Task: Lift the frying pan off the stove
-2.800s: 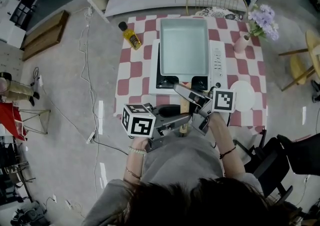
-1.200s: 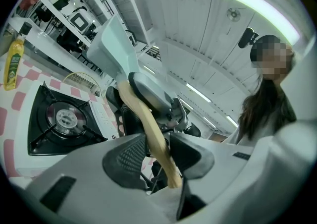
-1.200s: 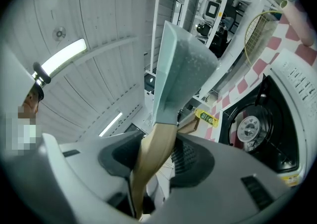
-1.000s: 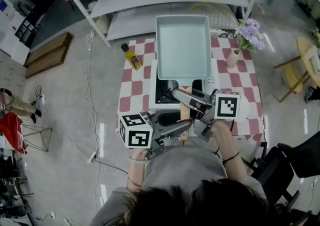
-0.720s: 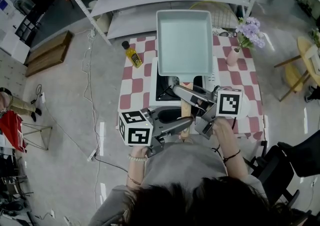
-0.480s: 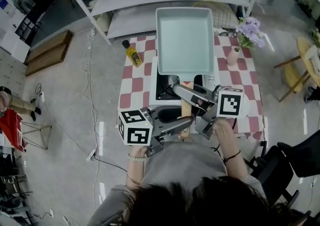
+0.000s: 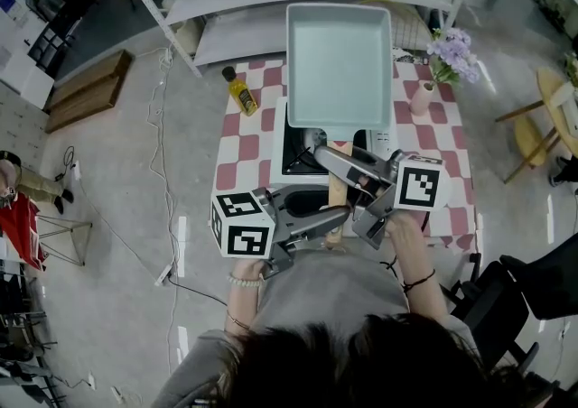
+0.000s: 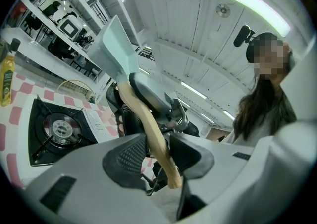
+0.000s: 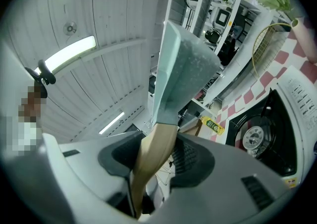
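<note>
The pale green rectangular frying pan (image 7: 340,65) hangs in the air above the stove (image 7: 302,152), tilted up toward me. Its wooden handle (image 7: 335,195) runs back to both grippers. My left gripper (image 7: 336,217) is shut on the handle's near end (image 8: 157,143). My right gripper (image 7: 354,182) is shut on the handle (image 9: 151,161) closer to the pan (image 9: 181,69). The bare black burner (image 8: 58,129) shows below in the left gripper view, and the same burner (image 9: 255,138) in the right gripper view.
The stove sits on a red-and-white checked table (image 7: 242,146). A yellow oil bottle (image 7: 238,92) stands at the table's back left, a pink vase with purple flowers (image 7: 436,72) at the back right, and a white plate (image 7: 452,188) at the right. Metal shelving (image 7: 262,0) stands behind.
The pan has risen off the burner and moved higher and farther from the stove, with both grippers holding the handle throughout.
</note>
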`<action>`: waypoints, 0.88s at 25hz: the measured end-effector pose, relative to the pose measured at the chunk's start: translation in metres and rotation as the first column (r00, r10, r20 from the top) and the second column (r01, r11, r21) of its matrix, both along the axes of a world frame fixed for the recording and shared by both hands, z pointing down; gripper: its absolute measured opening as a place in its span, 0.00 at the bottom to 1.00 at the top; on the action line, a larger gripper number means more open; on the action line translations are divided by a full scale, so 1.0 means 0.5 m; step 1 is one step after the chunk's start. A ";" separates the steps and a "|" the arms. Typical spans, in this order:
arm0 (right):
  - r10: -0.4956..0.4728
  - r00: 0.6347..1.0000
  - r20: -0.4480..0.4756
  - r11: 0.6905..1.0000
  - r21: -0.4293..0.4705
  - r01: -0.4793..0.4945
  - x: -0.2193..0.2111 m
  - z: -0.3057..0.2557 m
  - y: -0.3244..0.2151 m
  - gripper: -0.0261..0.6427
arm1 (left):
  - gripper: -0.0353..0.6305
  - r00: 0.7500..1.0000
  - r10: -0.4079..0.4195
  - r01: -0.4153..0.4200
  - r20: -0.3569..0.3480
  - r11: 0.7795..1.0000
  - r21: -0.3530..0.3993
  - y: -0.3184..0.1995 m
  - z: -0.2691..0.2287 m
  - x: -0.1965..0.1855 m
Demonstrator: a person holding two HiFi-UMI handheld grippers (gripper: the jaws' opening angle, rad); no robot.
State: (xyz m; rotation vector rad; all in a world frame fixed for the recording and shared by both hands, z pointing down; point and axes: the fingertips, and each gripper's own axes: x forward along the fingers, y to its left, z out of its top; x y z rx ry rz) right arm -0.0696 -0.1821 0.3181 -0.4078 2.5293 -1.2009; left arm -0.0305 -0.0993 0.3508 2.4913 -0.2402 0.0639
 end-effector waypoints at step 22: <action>0.007 1.000 0.004 1.000 0.006 -0.007 0.005 -0.006 -0.003 0.33 | 0.30 1.000 0.006 -0.006 -0.007 1.000 0.002 -0.002 -0.004 0.004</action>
